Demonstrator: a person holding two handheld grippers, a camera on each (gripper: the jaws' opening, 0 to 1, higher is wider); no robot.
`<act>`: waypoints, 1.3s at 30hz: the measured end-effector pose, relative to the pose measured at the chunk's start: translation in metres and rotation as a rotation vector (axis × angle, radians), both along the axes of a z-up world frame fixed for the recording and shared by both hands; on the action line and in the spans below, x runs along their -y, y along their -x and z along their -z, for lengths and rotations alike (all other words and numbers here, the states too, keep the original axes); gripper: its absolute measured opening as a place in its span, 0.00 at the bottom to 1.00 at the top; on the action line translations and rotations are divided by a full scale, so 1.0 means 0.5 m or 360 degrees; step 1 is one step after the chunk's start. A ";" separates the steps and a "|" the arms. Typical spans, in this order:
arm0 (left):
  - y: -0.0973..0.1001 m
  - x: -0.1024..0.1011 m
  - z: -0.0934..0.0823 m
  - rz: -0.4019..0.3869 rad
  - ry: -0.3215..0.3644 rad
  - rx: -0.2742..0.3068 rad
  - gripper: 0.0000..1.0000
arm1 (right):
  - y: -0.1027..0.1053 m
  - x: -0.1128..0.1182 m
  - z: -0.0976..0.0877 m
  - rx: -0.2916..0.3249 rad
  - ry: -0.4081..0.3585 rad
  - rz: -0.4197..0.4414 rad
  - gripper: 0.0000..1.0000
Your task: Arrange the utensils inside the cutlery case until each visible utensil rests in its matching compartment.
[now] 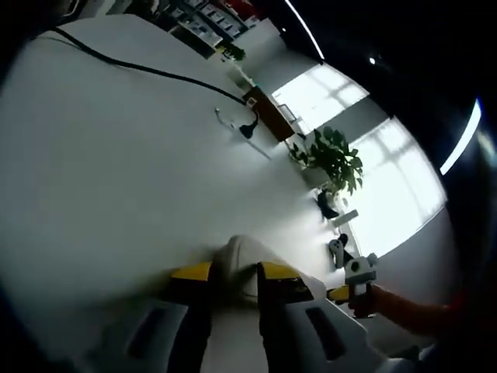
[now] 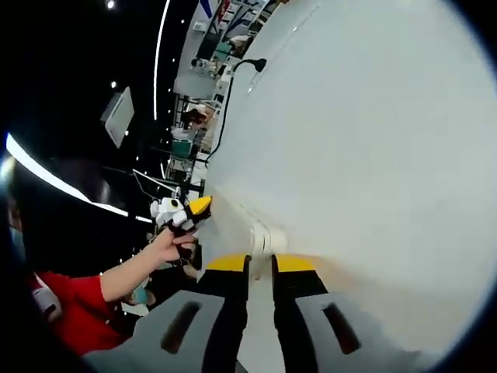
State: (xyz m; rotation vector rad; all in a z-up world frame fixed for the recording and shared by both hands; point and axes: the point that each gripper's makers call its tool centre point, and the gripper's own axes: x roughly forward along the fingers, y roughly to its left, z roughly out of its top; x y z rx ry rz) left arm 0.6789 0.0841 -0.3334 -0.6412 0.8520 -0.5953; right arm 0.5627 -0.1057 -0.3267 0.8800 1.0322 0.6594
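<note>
In the left gripper view our left gripper [image 1: 234, 281] has its jaws clamped on the white case [image 1: 242, 264] lying on the table [image 1: 116, 155], and in the right gripper view our right gripper [image 2: 260, 264], jaws nearly together, pinches the case's other end [image 2: 260, 235], so we should keep both grips level and steady.

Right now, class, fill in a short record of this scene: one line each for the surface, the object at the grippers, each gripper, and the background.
surface: white table, a black cable lying across it
object: white case, seen edge-on; contents hidden
left gripper: yellow-tipped fingers closed on the case's end
right gripper: fingers closed on the case's other end
person: hand holding the left gripper, red sleeve
background: potted plant by bright windows
</note>
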 end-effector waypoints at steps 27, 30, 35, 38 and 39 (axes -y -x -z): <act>-0.047 0.005 -0.004 0.0172 -0.0659 0.0365 0.26 | -0.016 -0.014 0.013 0.0021 -0.0059 0.0212 0.18; -0.047 0.007 -0.004 0.0174 -0.0645 0.0349 0.26 | -0.030 -0.010 0.016 -0.0034 -0.0101 0.0294 0.23; -0.046 0.005 -0.003 0.0140 -0.0636 0.0339 0.26 | -0.028 -0.018 0.025 -0.0083 -0.0050 0.0260 0.17; -0.047 0.003 -0.004 0.0146 -0.0627 0.0360 0.24 | -0.026 -0.016 0.027 -0.0085 -0.0059 0.0265 0.15; -0.045 0.004 -0.004 0.0122 -0.0616 0.0341 0.24 | -0.028 -0.018 0.027 -0.0087 -0.0059 0.0271 0.15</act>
